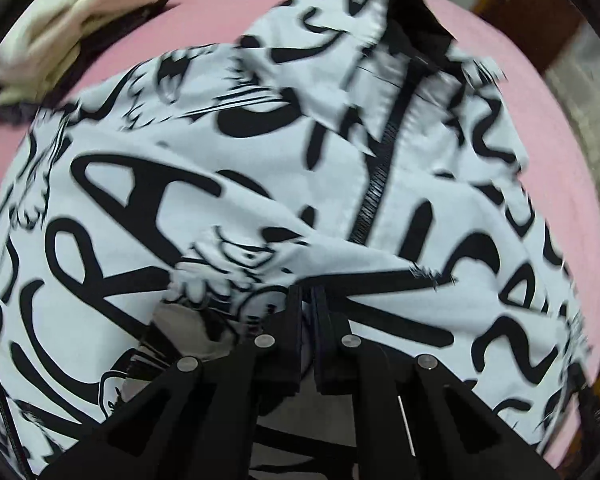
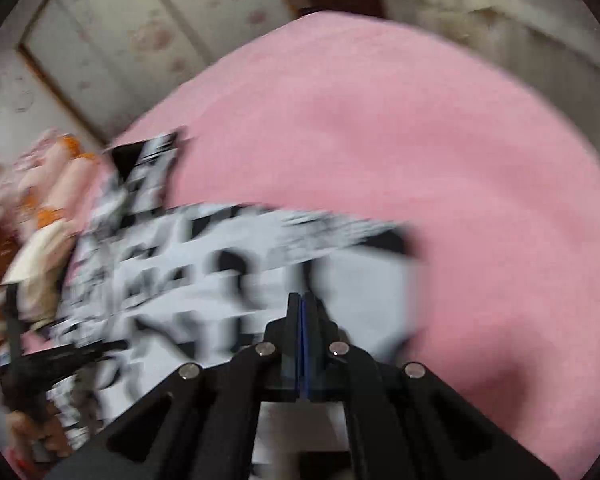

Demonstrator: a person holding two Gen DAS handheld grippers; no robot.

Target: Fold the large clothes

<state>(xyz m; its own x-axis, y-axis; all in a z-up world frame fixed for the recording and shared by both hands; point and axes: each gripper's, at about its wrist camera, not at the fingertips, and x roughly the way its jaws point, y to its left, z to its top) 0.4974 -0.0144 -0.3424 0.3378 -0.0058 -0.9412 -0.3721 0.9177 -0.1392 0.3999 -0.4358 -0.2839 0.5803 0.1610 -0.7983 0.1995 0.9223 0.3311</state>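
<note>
A large white jacket with bold black lettering and a black zipper lies on a pink bed cover. My left gripper is shut on a fold of the jacket's fabric near its lower edge. In the right wrist view the jacket is blurred by motion. My right gripper has its jaws pressed together over the jacket's edge; whether fabric is pinched between them is unclear.
A stack of folded cream and dark clothes sits at the far left of the bed. More folded pink and orange items lie left of the jacket. A wardrobe with floral doors stands beyond the bed cover.
</note>
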